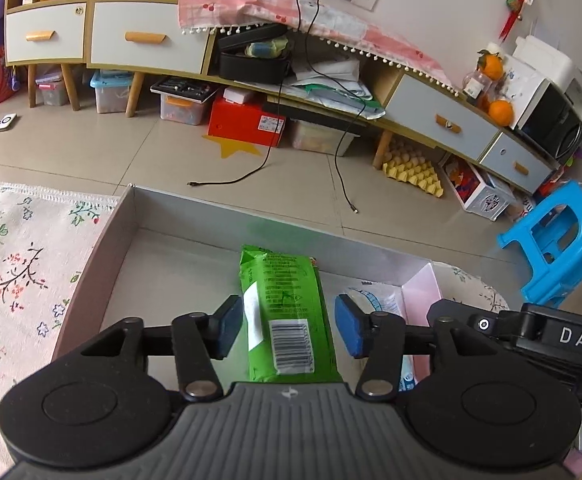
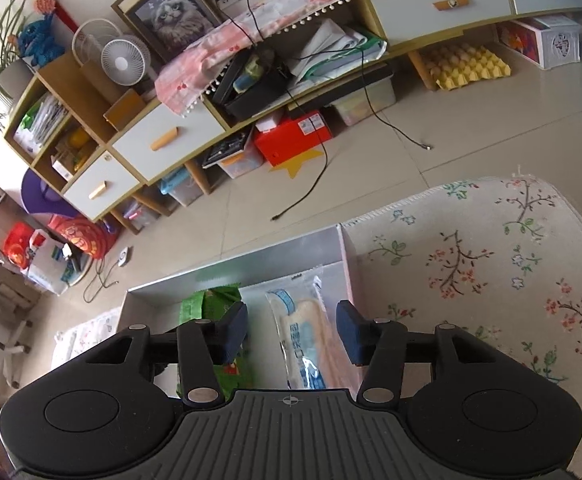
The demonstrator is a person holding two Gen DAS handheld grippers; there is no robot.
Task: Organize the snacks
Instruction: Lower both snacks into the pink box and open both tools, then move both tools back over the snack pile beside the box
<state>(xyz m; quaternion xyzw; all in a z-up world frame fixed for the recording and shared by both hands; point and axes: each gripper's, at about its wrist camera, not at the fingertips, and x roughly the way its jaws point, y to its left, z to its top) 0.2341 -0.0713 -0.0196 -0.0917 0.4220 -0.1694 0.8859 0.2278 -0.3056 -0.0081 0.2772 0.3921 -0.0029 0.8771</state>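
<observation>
A green snack packet (image 1: pixel 287 312) lies barcode side up in a shallow grey box (image 1: pixel 147 216) on the floral cloth. My left gripper (image 1: pixel 289 326) is open, its blue pads on either side of the packet and not touching it. A clear packet with blue print (image 2: pixel 307 336) lies in the same box (image 2: pixel 251 256), to the right of the green packet (image 2: pixel 211 304). My right gripper (image 2: pixel 293 330) is open over the clear packet. The clear packet's edge shows past my left gripper's right finger (image 1: pixel 379 300). The right gripper's black body (image 1: pixel 531 332) is at the right.
The floral cloth (image 2: pixel 491 272) covers the surface around the box. Beyond it is tiled floor with loose cables (image 1: pixel 251 172), a long cabinet (image 1: pixel 147 40) with bins under it, a yellow egg tray (image 1: pixel 415 170) and a blue stool (image 1: pixel 559 248).
</observation>
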